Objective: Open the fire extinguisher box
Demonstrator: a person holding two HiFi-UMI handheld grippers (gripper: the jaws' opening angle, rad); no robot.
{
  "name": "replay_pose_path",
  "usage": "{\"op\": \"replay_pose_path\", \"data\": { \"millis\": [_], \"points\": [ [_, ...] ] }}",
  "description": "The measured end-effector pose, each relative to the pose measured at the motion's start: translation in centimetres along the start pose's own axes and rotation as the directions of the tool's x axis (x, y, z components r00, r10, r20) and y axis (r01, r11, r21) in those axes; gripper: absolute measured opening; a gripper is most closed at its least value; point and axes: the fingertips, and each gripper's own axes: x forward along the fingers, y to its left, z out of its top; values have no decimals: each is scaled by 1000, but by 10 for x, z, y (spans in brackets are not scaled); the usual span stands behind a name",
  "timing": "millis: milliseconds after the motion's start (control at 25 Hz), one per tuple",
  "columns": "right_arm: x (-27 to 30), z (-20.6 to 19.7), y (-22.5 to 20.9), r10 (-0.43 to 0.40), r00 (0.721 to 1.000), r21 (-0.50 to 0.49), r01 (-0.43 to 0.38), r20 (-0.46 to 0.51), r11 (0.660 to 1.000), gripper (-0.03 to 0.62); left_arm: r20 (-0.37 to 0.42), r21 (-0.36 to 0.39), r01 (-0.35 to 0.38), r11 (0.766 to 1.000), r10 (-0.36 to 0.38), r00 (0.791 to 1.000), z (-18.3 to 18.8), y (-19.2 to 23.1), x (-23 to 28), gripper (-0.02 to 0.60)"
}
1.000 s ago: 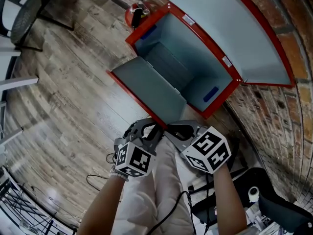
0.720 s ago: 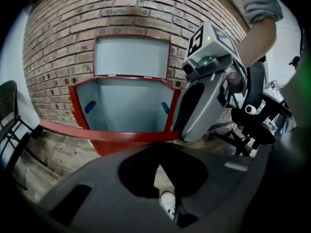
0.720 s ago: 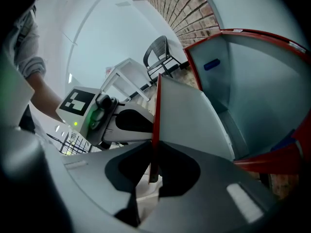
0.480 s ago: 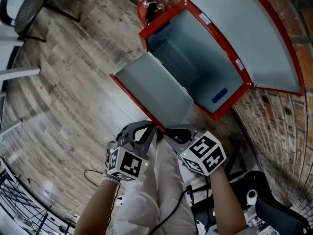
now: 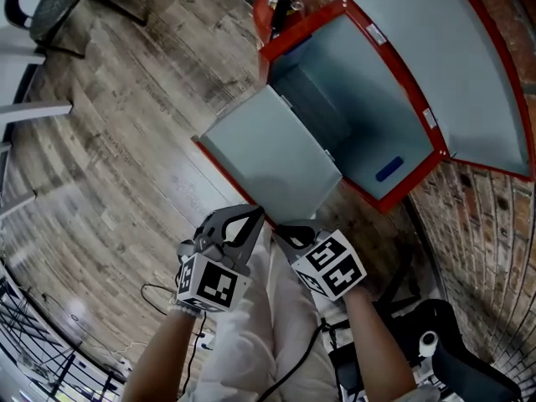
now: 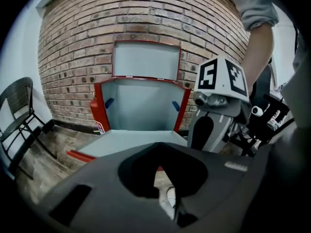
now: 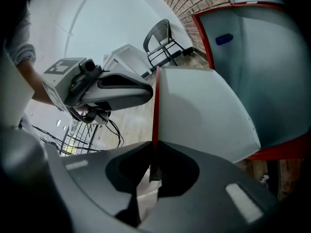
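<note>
The red fire extinguisher box [image 5: 381, 203] stands against the brick wall with its grey inside showing. Its lid [image 5: 452, 65] is raised against the wall and its front door [image 5: 268, 166] hangs folded down toward me. Both grippers meet at the door's near red edge. My left gripper [image 5: 254, 217] is shut at that edge, with a speck of red rim between its jaws [image 6: 158, 147]. My right gripper [image 5: 281, 229] has the red rim [image 7: 155, 125] between its jaws, which are closing onto it [image 7: 154, 154]. A red extinguisher [image 5: 280, 2] stands beside the box.
A brick wall [image 6: 146, 18] is behind the box, on a wood-plank floor [image 5: 117, 149]. A black chair [image 6: 22, 115] stands left of the box. A cable [image 5: 155, 296] lies by my feet, black equipment [image 5: 435, 342] sits at lower right, and a wire rack [image 5: 25, 342] at lower left.
The box and its lowered door sit further right and up in the head view. Both grippers have stayed together at the door's near edge and shifted slightly right.
</note>
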Motion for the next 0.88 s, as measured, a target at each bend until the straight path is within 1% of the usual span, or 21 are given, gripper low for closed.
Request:
{"op": "replay_pose_path", "data": {
  "millis": [280, 520, 720, 880],
  "points": [
    [47, -23, -7, 6, 998, 0, -6, -62, 1000, 35, 4, -19, -14, 1000, 14, 1000, -10, 6, 21, -2],
    [89, -42, -27, -26, 996, -25, 24, -91, 999, 34, 17, -31, -29, 999, 29, 999, -28, 11, 32, -2],
    [117, -55, -48, -88, 990, -67, 81, -108, 994, 32, 3, -35, -30, 999, 30, 1000, -51, 12, 42, -2],
    [138, -64, -74, -191, 971, -96, 179, -141, 979, 28, -8, -39, -35, 999, 34, 999, -66, 17, 52, -2]
  ]
}}
